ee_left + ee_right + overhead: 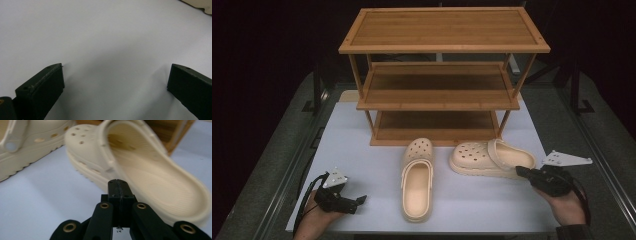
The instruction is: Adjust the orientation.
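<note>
Right tool (117, 185), jaws together, hides part of the clog's (150, 170) rim.

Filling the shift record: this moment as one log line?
right gripper shut, empty, beside right clog's heel | left gripper open, idle | both clogs off rack

Open white table surface (362, 165) left of the upright clog (417, 180); narrow gap between it and the side-turned clog (489, 159); three-tier wooden rack (439, 75) blocking the far side, its bottom shelf just behind both clogs; right gripper (521, 172), jaws together, close against the side-turned clog's heel; left gripper (360, 199) spread over bare table.
</note>
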`<state>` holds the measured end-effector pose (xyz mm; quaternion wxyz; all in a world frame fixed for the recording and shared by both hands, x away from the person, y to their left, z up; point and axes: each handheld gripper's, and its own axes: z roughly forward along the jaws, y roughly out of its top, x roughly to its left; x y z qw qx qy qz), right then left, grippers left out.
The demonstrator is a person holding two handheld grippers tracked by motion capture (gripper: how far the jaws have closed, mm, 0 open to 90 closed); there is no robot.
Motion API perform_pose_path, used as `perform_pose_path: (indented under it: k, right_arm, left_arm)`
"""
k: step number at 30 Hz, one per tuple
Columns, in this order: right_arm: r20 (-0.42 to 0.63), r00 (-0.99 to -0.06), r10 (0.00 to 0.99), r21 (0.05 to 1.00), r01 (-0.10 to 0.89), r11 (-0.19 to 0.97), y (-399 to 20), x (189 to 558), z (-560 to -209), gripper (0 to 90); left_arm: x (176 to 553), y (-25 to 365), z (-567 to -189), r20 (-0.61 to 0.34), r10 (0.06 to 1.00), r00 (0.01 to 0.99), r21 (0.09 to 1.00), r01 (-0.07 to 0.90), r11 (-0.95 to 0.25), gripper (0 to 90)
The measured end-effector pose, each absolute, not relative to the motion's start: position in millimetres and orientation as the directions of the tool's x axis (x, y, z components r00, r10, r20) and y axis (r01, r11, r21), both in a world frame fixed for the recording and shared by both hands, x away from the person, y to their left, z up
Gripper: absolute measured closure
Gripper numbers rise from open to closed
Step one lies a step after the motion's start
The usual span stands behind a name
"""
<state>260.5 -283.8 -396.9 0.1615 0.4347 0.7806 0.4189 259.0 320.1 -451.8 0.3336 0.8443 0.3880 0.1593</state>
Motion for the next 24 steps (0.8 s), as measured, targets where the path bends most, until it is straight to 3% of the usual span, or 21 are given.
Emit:
perform_pose_path:
  k: [6, 12, 18, 24]
  right_arm:
    - [0.103, -0.527, 0.843, 0.806, 0.542, 0.240, -307, 281, -394, 90.0]
    - [0.097, -0.464, 0.880, 0.799, 0.564, 0.210, -330, 326, -399, 90.0]
    - [0.103, -0.442, 0.891, 0.776, 0.596, 0.206, -330, 354, -411, 90.0]
    - [0.142, -0.448, 0.883, 0.743, 0.637, 0.204, -331, 360, -421, 90.0]
  left_arm:
    - [259, 320, -452, 0.010, 0.761, 0.648, 0.687, 0.549, -0.476, 0.3]
    - [259, 320, -452, 0.009, 0.761, 0.648, 0.686, 0.550, -0.476, 0.3]
    - [259, 320, -452, 0.009, 0.761, 0.649, 0.686, 0.550, -0.477, 0.3]
    - [259, 320, -452, 0.010, 0.761, 0.649, 0.687, 0.549, -0.477, 0.3]
